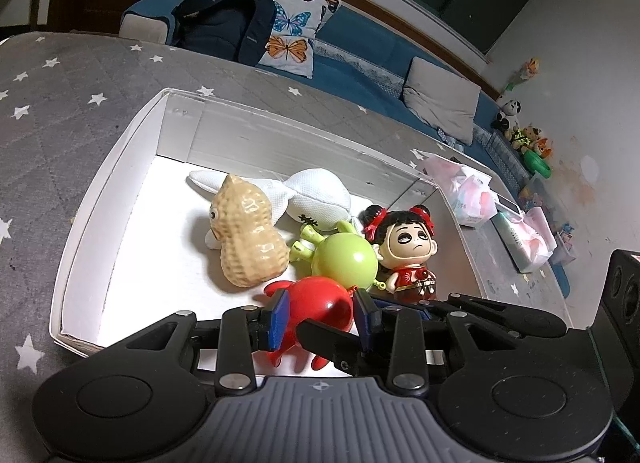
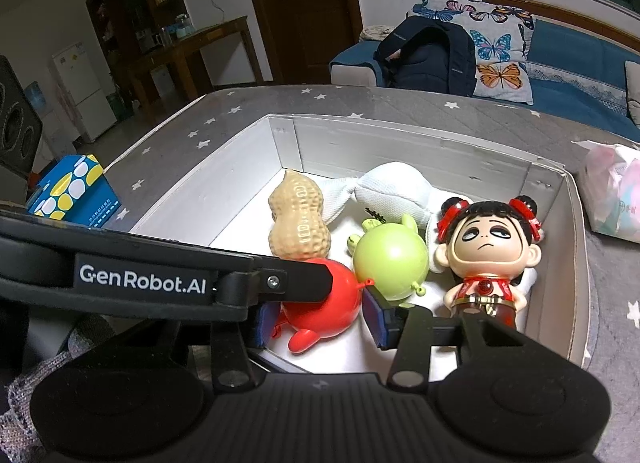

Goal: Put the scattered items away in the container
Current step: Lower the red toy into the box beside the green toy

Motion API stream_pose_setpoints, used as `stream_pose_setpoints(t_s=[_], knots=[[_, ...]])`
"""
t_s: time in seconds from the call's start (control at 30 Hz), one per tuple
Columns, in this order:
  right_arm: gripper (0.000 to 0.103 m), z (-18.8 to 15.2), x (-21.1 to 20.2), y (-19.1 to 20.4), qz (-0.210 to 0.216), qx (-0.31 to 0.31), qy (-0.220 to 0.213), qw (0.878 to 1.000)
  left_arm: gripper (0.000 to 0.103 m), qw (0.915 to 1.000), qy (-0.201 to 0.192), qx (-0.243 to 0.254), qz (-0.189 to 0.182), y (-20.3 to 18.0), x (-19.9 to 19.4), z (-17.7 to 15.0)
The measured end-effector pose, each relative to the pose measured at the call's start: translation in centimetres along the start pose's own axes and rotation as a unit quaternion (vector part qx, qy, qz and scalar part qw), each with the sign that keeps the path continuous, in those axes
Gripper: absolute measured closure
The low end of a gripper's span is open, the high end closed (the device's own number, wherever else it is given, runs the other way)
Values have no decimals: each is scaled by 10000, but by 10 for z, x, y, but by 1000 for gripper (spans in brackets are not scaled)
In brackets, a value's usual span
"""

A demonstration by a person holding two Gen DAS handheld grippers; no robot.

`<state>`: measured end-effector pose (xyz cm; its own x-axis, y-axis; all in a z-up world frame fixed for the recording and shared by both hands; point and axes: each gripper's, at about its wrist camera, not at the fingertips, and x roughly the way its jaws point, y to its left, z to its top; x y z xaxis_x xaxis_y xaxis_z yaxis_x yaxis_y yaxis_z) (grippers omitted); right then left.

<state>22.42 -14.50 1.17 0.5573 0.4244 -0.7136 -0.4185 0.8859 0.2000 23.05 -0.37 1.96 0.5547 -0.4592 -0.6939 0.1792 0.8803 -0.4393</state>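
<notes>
White box (image 1: 100, 199) holds five toys — red pig (image 1: 320, 307) lying nearest, doll (image 1: 408, 251) upright.

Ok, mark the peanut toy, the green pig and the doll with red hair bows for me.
peanut toy (image 1: 250, 233): left wrist view, on the middle of its ridged shell.
green pig (image 2: 390, 259): right wrist view, on its round body.
doll (image 2: 486, 241): right wrist view, on its face.
</notes>
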Motion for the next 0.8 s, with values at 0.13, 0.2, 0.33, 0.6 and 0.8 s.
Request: stream_pose_setpoints(t_s=[0.13,0.2,0.33,0.6,0.8], knots=[[56,-1,-2,-2,9,15,-40,10000,66,10000,-30,-6,15,-1,0,-1],[56,-1,-4,-2,-2,16,-60,10000,66,10000,-41,-2,28,-1,-1,-1],[56,-2,-5,-3,-23,28,-91,10000,66,9999,-81,13,76,-2,-2,-2],[56,-3,-8,-2,-74,0,-157,9998,66,9997,-179,19,158,-2,-6,-3],[53,-4,-10,-1,-96,-24,-215,9997,66,9994,-260,29,204,-2,-9,-4]])
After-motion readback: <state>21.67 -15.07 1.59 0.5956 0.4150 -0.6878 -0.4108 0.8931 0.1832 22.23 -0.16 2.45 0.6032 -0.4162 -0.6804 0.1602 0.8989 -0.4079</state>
